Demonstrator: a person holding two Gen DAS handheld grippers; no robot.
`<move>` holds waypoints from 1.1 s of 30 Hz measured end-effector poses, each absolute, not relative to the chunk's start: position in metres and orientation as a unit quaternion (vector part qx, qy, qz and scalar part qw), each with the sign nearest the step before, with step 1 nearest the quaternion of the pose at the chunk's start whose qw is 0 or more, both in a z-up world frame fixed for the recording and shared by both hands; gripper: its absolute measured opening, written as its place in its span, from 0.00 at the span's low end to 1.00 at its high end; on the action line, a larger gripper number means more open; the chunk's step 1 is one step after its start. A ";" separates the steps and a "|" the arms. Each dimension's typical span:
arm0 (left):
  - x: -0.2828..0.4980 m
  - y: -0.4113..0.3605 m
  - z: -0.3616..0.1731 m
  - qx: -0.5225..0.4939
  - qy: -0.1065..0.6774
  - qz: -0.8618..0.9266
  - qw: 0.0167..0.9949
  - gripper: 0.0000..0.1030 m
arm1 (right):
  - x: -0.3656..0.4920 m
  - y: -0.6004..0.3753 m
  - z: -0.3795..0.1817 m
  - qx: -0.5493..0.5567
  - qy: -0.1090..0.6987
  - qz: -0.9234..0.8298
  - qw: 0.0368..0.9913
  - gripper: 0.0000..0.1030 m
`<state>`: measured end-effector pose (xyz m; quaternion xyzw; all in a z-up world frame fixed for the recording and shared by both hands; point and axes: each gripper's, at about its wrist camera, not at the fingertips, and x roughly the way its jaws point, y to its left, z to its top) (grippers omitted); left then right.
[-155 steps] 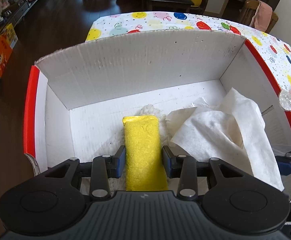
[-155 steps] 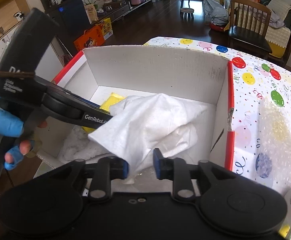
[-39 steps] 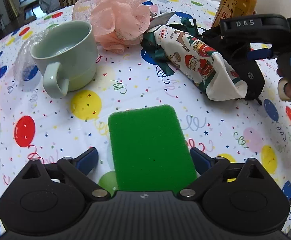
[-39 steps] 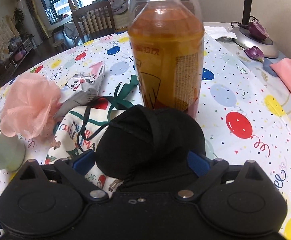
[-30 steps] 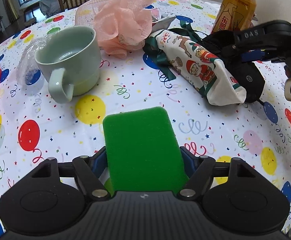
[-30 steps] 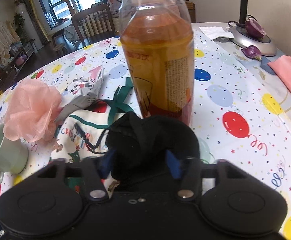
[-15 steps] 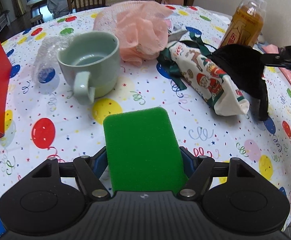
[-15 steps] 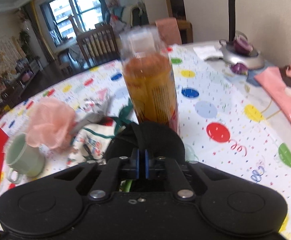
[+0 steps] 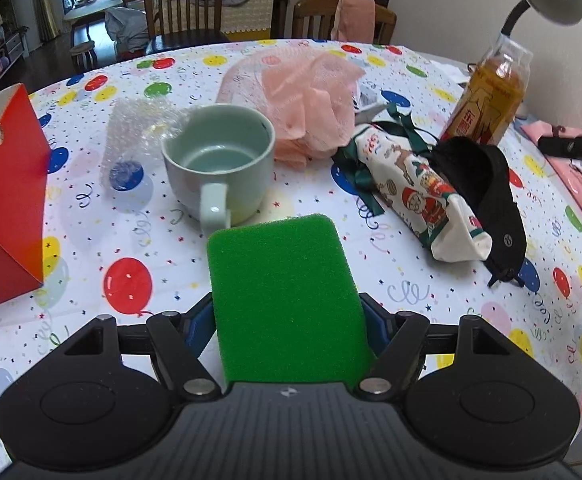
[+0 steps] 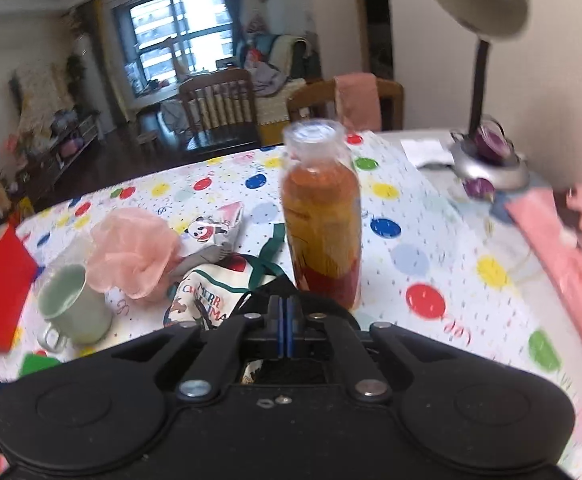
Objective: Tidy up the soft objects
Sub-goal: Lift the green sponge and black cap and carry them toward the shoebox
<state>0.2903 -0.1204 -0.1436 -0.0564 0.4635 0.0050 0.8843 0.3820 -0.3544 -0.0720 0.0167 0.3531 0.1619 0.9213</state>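
Mid-task: left hand-held gripper (image 9: 289, 330) clamped on green rectangular foam sponge (image 9: 283, 296), right hand-held gripper (image 10: 285, 330) pinched shut on black fabric cap (image 9: 487, 188); pink mesh pouf (image 9: 311, 108), Xmas-print cloth pouch (image 9: 419, 192), clear bubble wrap (image 9: 135, 136) left on balloon-print surface (image 9: 91, 240), outside red-and-white cardboard box (image 9: 3, 208).

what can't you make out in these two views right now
- Left wrist view: the near end of the green sponge is hidden behind the left gripper body.
- Right wrist view: the black cloth in the right gripper is mostly hidden by its body; motion blur makes the bottle label unreadable.
- Both views: the red box is cut off by the left edge.
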 end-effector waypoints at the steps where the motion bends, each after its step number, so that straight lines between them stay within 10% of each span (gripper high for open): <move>1: 0.290 -0.119 -0.142 -0.058 0.462 0.007 0.885 0.71 | 0.384 -0.352 -0.073 0.011 0.360 0.165 0.918 0.03; 5: 0.287 -0.112 -0.139 -0.063 0.461 0.013 0.885 0.71 | 0.401 -0.351 -0.087 0.036 0.389 0.159 0.907 0.18; 9: 0.281 -0.105 -0.138 -0.065 0.464 0.019 0.883 0.71 | 0.407 -0.353 -0.097 0.043 0.381 0.144 0.912 0.66; 16: 0.274 -0.090 -0.141 -0.069 0.474 0.037 0.877 0.71 | 0.432 -0.345 -0.124 0.030 0.416 0.140 0.898 0.90; 26: 0.267 -0.076 -0.143 -0.075 0.480 0.054 0.872 0.71 | 0.453 -0.351 -0.158 0.043 0.443 0.104 0.890 0.71; 33: 0.270 -0.077 -0.141 -0.073 0.478 0.048 0.874 0.71 | 0.448 -0.360 -0.153 0.036 0.437 0.089 0.894 0.27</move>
